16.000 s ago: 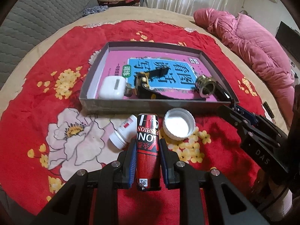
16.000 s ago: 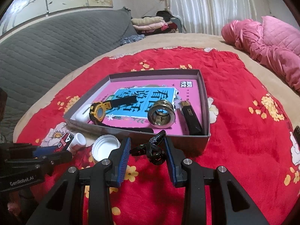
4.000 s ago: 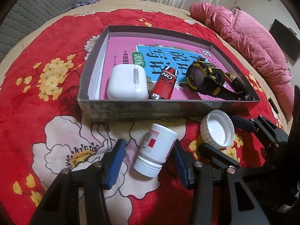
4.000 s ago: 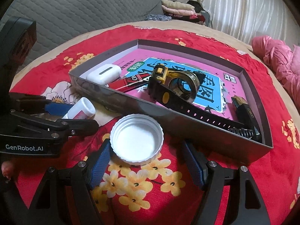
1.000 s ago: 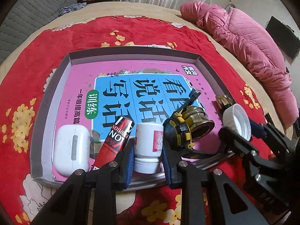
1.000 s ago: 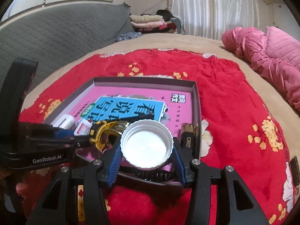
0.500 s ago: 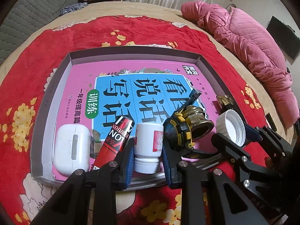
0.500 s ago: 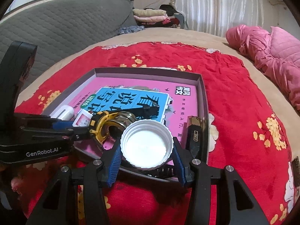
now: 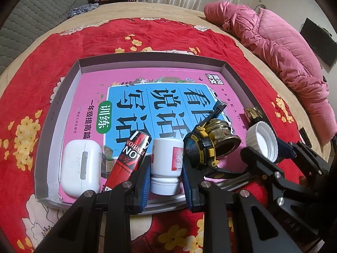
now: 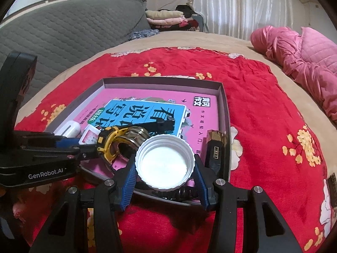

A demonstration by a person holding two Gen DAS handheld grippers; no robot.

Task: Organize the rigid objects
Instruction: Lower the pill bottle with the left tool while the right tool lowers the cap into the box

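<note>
A shallow grey box with a pink book inside sits on the red flowered cloth. My left gripper is shut on a small white pill bottle, held over the box's near edge between a red tube and a black-and-yellow watch. My right gripper is shut on a white screw cap, open side up, above the box's near right corner. The same white screw cap and right gripper appear at the right of the left wrist view. A white earbud case lies at the box's near left.
A brass ring rests by the watch, and a black lighter lies along the box's right wall. A pink quilted coat lies at the far right of the bed. Folded clothes and a grey headboard stand behind.
In the right wrist view the box has drawn a little nearer under the held cap. The left gripper and its bottle have stayed put.
</note>
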